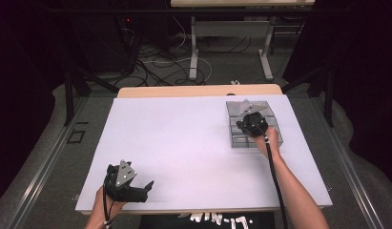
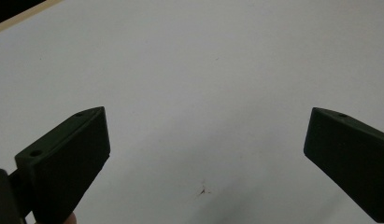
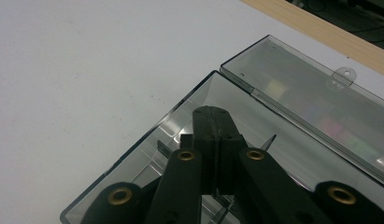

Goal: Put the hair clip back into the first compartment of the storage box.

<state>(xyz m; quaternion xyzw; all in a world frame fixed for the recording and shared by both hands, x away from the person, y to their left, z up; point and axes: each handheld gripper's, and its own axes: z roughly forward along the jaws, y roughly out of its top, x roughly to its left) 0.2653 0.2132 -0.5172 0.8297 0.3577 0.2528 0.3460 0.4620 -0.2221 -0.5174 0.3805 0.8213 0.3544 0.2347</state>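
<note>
R gripper (image 3: 213, 116) jaws pressed together, tip down in clear box (image 1: 252, 125), far right of table (image 1: 184, 143)
L gripper (image 1: 148, 187) wide, idle near front edge w/ nothing held; step looks like working the box tray/lid (image 3: 311, 112); next needs a steady push, not a grab

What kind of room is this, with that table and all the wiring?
Probably a lab or recording workspace: a white-topped table ringed by dark curtains, loose cables on the floor behind it, and a person working a hand-held gripper over a clear plastic box.

The white tabletop (image 1: 184, 143) lies open left and centre; a clear plastic box (image 1: 253, 125) blocks the far right.
</note>
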